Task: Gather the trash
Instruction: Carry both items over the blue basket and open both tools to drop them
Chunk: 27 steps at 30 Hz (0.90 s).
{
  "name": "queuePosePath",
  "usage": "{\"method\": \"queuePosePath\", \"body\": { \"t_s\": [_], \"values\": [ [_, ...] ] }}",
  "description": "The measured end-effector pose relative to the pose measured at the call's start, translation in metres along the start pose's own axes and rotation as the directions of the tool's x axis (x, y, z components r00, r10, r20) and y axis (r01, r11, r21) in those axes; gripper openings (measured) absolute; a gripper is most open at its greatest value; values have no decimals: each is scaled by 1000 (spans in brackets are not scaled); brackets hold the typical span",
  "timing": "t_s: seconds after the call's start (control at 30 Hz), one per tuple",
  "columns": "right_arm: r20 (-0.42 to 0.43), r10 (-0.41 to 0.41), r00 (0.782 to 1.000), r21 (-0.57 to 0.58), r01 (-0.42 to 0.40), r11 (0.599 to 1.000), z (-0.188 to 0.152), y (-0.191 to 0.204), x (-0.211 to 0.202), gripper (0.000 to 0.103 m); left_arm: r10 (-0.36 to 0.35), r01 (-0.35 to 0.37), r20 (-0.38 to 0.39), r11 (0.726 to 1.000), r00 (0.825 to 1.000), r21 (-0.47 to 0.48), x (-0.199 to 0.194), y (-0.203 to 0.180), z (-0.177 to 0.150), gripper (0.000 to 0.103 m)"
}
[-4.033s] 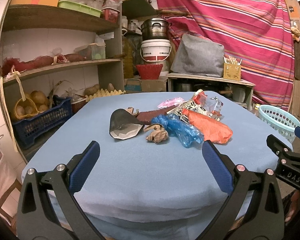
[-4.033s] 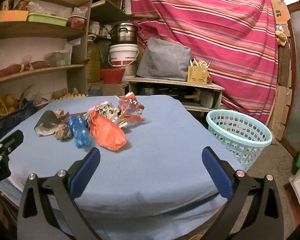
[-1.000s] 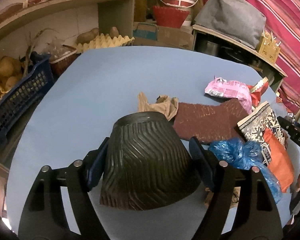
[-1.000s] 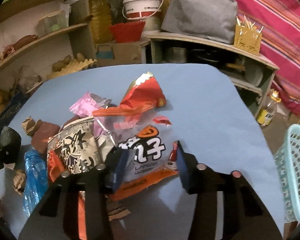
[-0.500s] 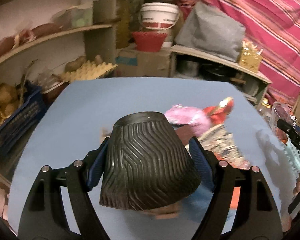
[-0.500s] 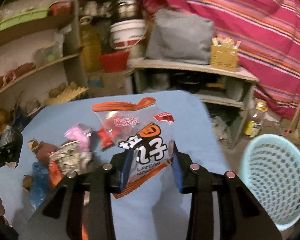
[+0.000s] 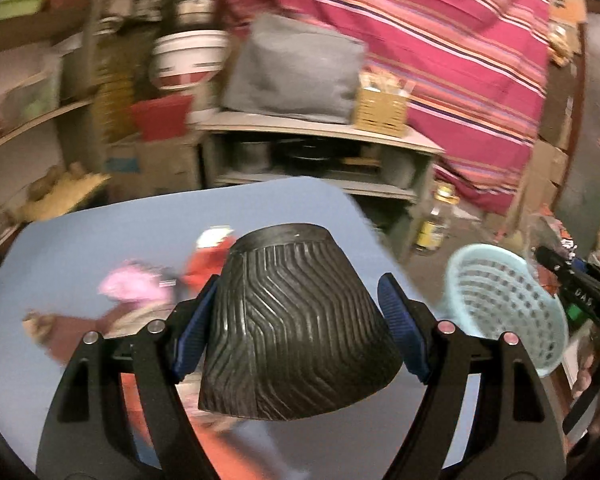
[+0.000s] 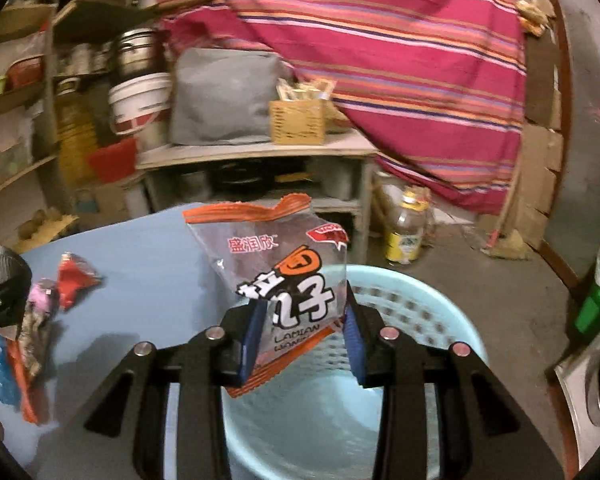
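A cluttered household storeroom or pantry, by the look of it. Across the top right of both views hangs a magenta striped cloth (image 8: 400, 40) as a backdrop. At upper left, wooden shelves (image 8: 16, 96) carry a steel cooking pot (image 8: 134, 54) and a white plastic bucket (image 8: 138, 100), with a red plastic bowl (image 8: 112, 160) below. A low grey shelf unit (image 7: 320, 152) at centre holds dark pans, and a woven yellow box (image 8: 298, 120) sits on top.

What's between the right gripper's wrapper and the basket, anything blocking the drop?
Nothing visible. The right gripper holds the clear orange-trimmed snack wrapper directly above the open mouth of the light blue basket. In the right wrist view, only air shows between the wrapper and the basket's interior.
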State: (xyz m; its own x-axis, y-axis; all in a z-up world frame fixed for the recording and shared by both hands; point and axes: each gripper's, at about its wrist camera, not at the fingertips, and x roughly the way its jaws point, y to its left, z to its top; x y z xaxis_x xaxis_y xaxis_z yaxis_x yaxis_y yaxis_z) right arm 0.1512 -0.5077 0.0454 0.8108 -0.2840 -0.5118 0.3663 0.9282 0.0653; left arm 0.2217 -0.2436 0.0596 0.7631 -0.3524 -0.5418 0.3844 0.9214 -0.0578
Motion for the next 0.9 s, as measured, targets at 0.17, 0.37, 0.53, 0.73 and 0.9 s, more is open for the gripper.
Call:
{"method": "queuePosePath", "body": {
  "t_s": [0.17,0.37,0.53,0.73,0.9],
  "values": [
    [-44,-39,998,52,41,998,-8,-53,18,36,-99,99,-1,994,995,45,25,-76,2,75],
    [-79,-34,996,108,42,993,-19,-89,32,36,-174,176,-32,979,984,105,51,-142,-5,71],
    [-88,-30,996,100,39,994,-24,-92,33,36,-152,155,-50,986,987,69,59,-142,-1,80],
    [-102,-19,995,75,27,997,-27,-82,37,37,-37,43,-66,996,997,85,51,-103,-11,98],
    [-83,-8,996,105,17,994,-25,-84,31,37,-9,19,-141,997,990,72,62,-63,-27,98]
  ]
}}
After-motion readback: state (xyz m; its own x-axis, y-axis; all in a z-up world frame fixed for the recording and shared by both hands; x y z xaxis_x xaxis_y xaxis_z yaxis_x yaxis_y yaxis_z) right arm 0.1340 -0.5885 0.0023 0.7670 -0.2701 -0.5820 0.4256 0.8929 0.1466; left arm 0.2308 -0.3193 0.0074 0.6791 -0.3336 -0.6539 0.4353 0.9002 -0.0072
